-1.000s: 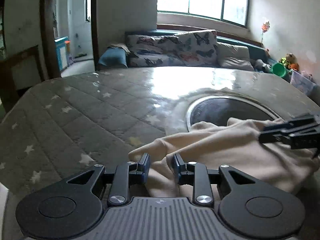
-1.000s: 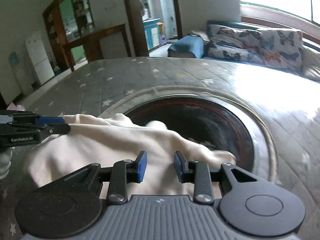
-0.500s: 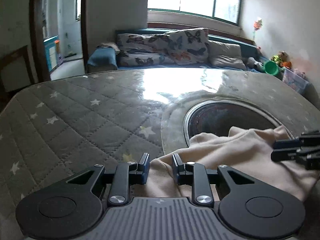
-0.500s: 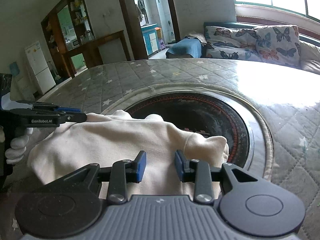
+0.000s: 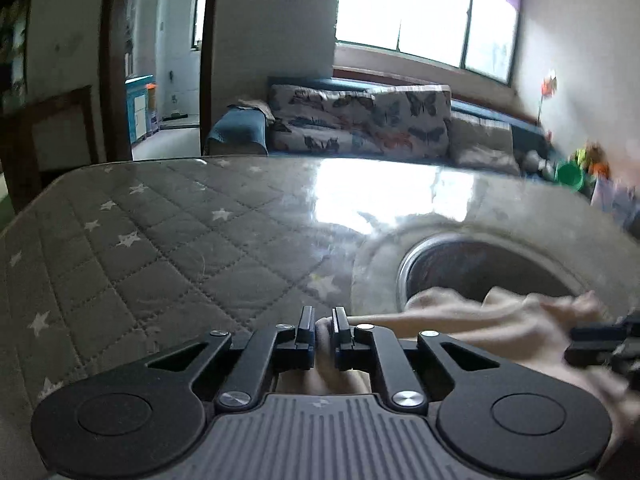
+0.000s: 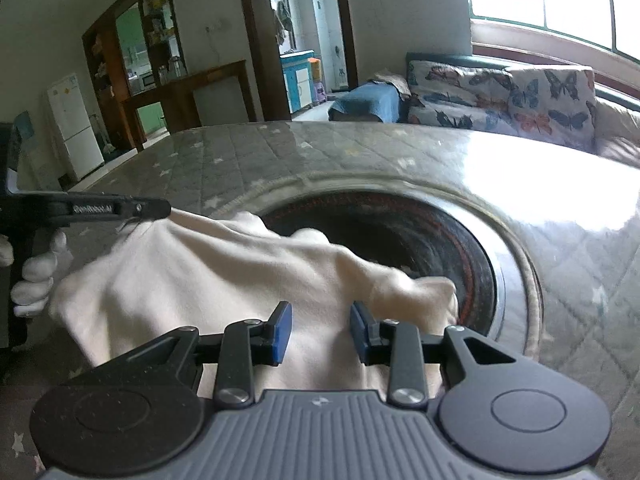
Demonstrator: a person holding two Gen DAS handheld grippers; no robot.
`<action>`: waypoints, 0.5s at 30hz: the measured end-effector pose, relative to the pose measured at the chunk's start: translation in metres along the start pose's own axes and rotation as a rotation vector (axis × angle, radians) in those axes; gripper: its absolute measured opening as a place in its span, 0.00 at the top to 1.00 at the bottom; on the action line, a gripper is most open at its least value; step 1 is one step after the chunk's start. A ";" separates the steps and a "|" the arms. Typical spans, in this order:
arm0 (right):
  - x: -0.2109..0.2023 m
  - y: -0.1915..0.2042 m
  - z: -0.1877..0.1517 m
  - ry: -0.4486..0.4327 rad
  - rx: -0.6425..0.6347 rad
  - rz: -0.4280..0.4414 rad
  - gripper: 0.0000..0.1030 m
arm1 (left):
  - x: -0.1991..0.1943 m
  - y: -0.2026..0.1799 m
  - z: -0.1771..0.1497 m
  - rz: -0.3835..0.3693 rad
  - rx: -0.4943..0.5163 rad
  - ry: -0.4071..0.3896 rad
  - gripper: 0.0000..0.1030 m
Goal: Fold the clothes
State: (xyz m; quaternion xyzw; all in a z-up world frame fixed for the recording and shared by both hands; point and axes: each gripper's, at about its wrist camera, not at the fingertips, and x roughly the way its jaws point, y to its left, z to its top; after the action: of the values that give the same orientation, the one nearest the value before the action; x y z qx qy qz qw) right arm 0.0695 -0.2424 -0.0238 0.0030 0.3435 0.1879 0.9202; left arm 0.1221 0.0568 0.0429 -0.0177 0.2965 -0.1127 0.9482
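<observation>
A: State of the left gripper (image 5: 322, 330)?

B: Jaws nearly closed, pinching a fold of the cream garment (image 6: 224, 280).

A: The right gripper (image 6: 320, 334)?

B: Jaws wide apart over the cloth, gripping nothing.

A: Garment location?

B: On the quilted table (image 5: 160, 248) near its close edge, far side draped over the rim of the round recess (image 6: 460, 248). A gloved hand (image 6: 36, 276) holds the left unit.
</observation>
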 end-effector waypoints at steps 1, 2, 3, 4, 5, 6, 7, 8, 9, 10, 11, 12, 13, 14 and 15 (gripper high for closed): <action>-0.001 0.003 0.005 -0.007 -0.012 0.011 0.69 | -0.008 -0.004 0.001 0.002 0.013 -0.026 0.89; -0.001 0.007 0.009 -0.015 -0.024 0.022 0.69 | -0.017 -0.010 0.002 0.002 0.039 -0.052 0.89; 0.000 0.010 0.014 -0.018 -0.032 0.036 0.69 | -0.026 -0.016 0.000 -0.009 0.072 -0.068 0.89; 0.003 0.014 0.020 -0.015 -0.038 0.053 0.69 | -0.034 -0.021 -0.003 -0.026 0.101 -0.074 0.89; 0.006 0.017 0.026 -0.013 -0.044 0.071 0.69 | -0.041 -0.027 -0.005 -0.043 0.130 -0.080 0.89; 0.010 0.021 0.032 -0.010 -0.049 0.088 0.69 | -0.047 -0.032 -0.009 -0.058 0.156 -0.079 0.89; 0.016 0.027 0.038 -0.007 -0.066 0.099 0.69 | -0.052 -0.036 -0.015 -0.070 0.179 -0.071 0.89; 0.023 0.032 0.042 0.001 -0.080 0.104 0.69 | -0.056 -0.041 -0.021 -0.083 0.204 -0.061 0.89; 0.031 0.037 0.045 0.009 -0.094 0.109 0.69 | -0.060 -0.044 -0.028 -0.090 0.224 -0.051 0.89; 0.038 0.042 0.048 0.018 -0.108 0.114 0.69 | -0.061 -0.047 -0.034 -0.090 0.239 -0.041 0.89; 0.045 0.047 0.051 0.026 -0.122 0.119 0.69 | -0.061 -0.048 -0.041 -0.085 0.250 -0.024 0.89; 0.054 0.051 0.053 0.041 -0.133 0.115 0.69 | -0.059 -0.049 -0.047 -0.077 0.258 -0.004 0.89; 0.062 0.055 0.052 0.056 -0.142 0.101 0.69 | -0.057 -0.049 -0.052 -0.063 0.261 0.015 0.89; 0.071 0.058 0.052 0.070 -0.152 0.087 0.69 | -0.055 -0.047 -0.057 -0.051 0.255 0.028 0.89; 0.075 0.059 0.051 0.074 -0.153 0.075 0.69 | -0.056 -0.045 -0.058 -0.049 0.243 0.031 0.89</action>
State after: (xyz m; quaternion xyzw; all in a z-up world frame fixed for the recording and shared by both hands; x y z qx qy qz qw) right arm 0.1339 -0.1554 -0.0239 -0.0613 0.3615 0.2479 0.8967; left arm 0.0354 0.0274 0.0308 0.0917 0.2948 -0.1710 0.9357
